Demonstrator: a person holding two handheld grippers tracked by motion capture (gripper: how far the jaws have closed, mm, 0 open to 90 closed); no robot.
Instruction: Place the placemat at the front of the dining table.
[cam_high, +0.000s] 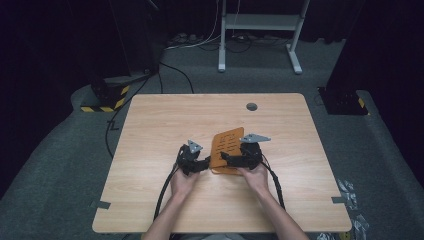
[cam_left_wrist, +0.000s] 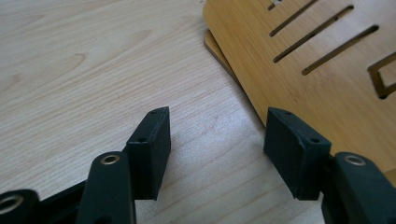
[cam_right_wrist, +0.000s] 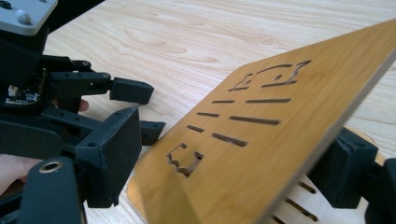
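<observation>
Item: slotted bamboo panel, hinged, mid-table, near side.
Right gripper clamps the raised panel; left gripper gapes empty just left of it. Risk: panel may slip and slap down on its base.

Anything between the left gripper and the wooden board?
Nothing visible. The left gripper has its fingers apart over bare table, and the slotted wooden board lies just beyond its right finger. The right gripper holds the board tilted up.

Each black hand-held gripper has 2 blocky jaws, brass-ringed screws, a grey triangular plate, a black cable
</observation>
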